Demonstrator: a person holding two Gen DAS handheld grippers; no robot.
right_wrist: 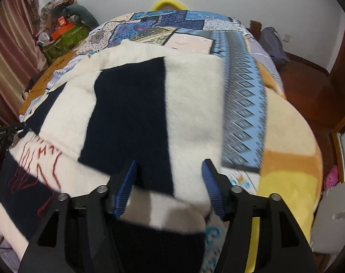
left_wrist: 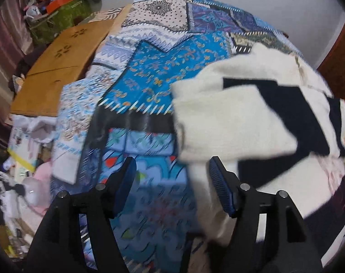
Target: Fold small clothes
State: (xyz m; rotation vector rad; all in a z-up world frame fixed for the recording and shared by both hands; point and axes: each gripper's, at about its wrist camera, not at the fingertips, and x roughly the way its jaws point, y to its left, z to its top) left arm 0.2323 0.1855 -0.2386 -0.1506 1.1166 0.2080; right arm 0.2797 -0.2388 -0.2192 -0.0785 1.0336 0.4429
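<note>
Fluffy cream sweater with broad navy bands, folded over on itself, lying flat on the bed; red stitching shows on the lower layer at its left end, a folded flap on top.

A folded sweater lies on a patchwork bedspread that covers the bed. In the right wrist view, a blanket lies on the bed just right of the sweater, and a cardboard sheet lies at the bed's far left edge. Beyond that sheet, left of the sweater, stands a box with clutter on top.
</note>
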